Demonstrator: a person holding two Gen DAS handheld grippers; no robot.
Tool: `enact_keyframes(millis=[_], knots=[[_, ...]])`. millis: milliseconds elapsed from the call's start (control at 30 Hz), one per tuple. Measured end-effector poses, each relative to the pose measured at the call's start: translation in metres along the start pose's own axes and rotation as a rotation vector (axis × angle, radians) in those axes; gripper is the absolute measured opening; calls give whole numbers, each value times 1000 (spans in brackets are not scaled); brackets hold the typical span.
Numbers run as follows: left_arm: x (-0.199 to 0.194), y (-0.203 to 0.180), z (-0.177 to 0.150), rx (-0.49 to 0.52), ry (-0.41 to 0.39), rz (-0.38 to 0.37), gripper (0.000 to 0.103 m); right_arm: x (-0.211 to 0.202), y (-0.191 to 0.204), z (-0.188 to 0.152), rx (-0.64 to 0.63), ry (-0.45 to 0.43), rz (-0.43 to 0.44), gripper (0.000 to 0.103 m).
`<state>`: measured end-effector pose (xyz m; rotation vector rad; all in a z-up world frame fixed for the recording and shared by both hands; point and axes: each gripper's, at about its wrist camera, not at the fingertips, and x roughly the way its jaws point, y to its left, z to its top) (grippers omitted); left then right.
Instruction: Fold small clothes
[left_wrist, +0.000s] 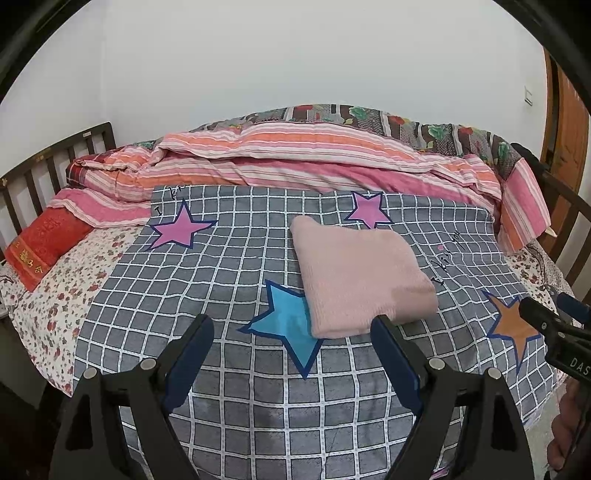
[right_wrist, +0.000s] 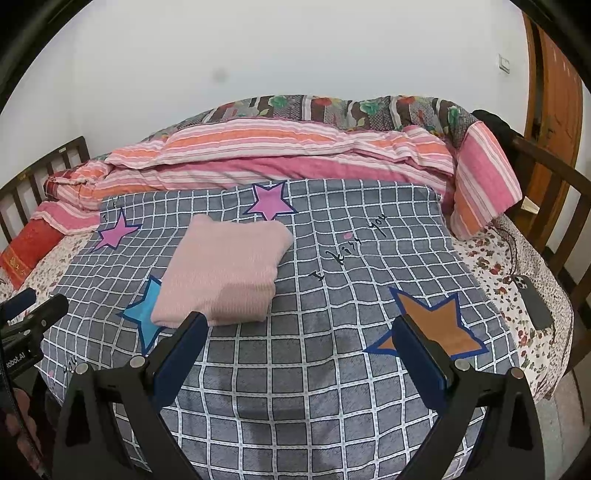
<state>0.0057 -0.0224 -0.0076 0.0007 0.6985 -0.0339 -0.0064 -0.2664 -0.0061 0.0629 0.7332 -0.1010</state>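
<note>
Spread under both tools: grey checked star-print sheet (left_wrist: 229, 280). On it, ahead of the left gripper (left_wrist: 291, 332) and just off its right fingertip, ahead-left of the right gripper (right_wrist: 299, 328) beside its left fingertip: pink knit garment (left_wrist: 360, 275), already a compact folded rectangle. Apparently finished; nothing further visible to fold. Long axis away from the tools, leaning left in the left view, right in the right. Both grippers wide, empty.
</note>
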Motion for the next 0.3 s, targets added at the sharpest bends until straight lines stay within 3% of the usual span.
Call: enact_keyframes(millis=[300], knots=[[3, -3, 4, 6, -12, 6, 86, 7, -3, 1, -4, 3, 8, 98]])
